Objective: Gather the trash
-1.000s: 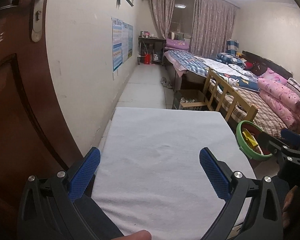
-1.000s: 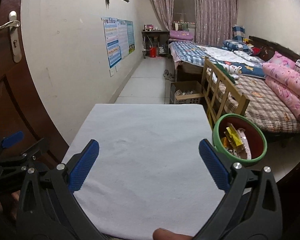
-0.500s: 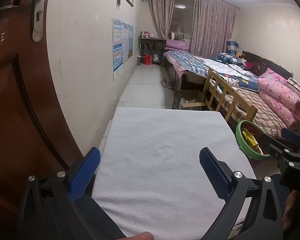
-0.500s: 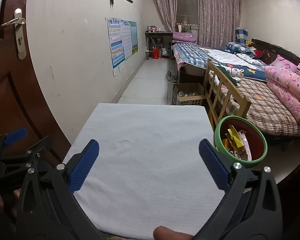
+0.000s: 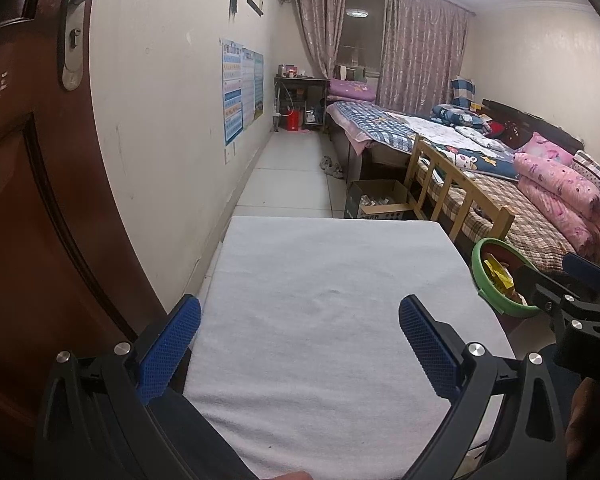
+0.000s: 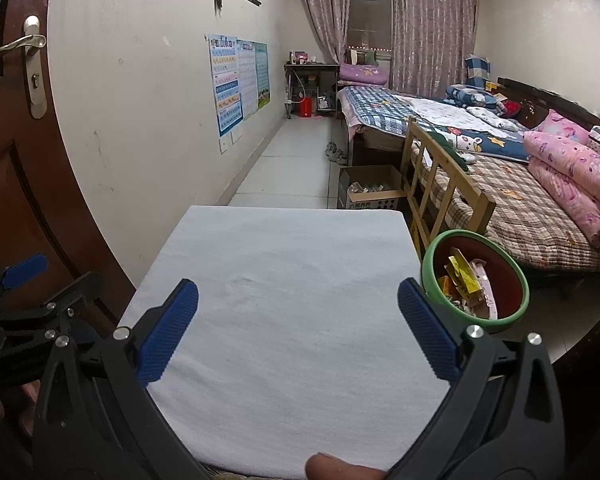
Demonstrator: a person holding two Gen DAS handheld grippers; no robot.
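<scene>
My right tool [image 6: 298,328], spread wide and empty, is nearer the green trash bin [image 6: 516,280] off the bench's [image 6: 284,264] right edge than my equally spread left tool [image 5: 300,338]

A round bin [image 6: 516,280] with a green rim and dark red inside stands upright at the right of the frame, just beside the right edge of the white-covered table [image 6: 284,300]. Inside it lies the trash [image 6: 466,284]: crumpled yellow wrappers and pale pinkish paper, heaped toward the left wall. In the left wrist view the bin [image 5: 484,280] shows at the right edge, partly hidden.
</scene>
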